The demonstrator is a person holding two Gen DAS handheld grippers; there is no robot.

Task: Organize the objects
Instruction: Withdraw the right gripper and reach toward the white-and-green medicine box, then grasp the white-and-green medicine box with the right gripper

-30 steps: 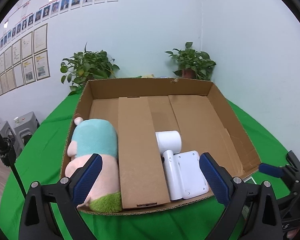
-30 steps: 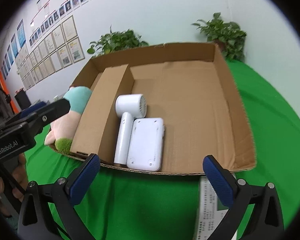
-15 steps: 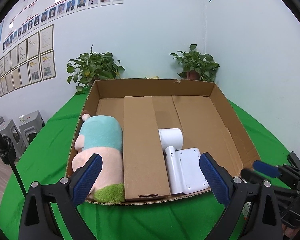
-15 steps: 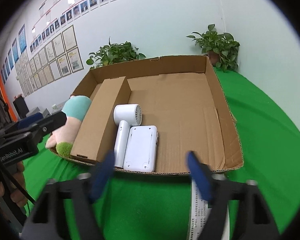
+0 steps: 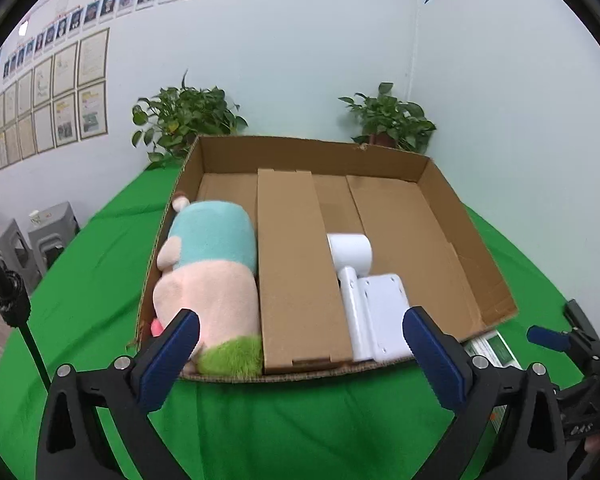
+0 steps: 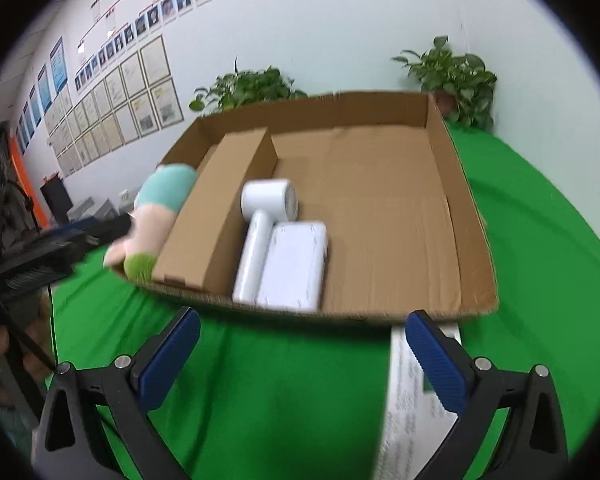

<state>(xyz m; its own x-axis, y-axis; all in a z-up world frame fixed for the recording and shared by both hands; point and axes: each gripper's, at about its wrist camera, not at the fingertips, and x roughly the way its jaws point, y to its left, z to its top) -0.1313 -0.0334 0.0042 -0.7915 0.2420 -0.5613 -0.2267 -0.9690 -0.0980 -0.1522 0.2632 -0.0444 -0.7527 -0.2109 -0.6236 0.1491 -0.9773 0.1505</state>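
White printed box (image 6: 410, 392) lies on the green surface (image 6: 280, 400) just outside the cardboard tray's (image 6: 476, 216) near wall, at its right corner, long axis running toward 12 o'clock in the right wrist view. It sits under the right tongs (image 6: 302, 354), by the 3 o'clock finger, jaws opening w/ nothing pressed btwn them. Right hand is clearly nearer. Left tongs (image 5: 300, 354) wide apart, empty, facing the plush toy (image 5: 208, 276); box (image 5: 494, 350) is at their 3 o'clock.
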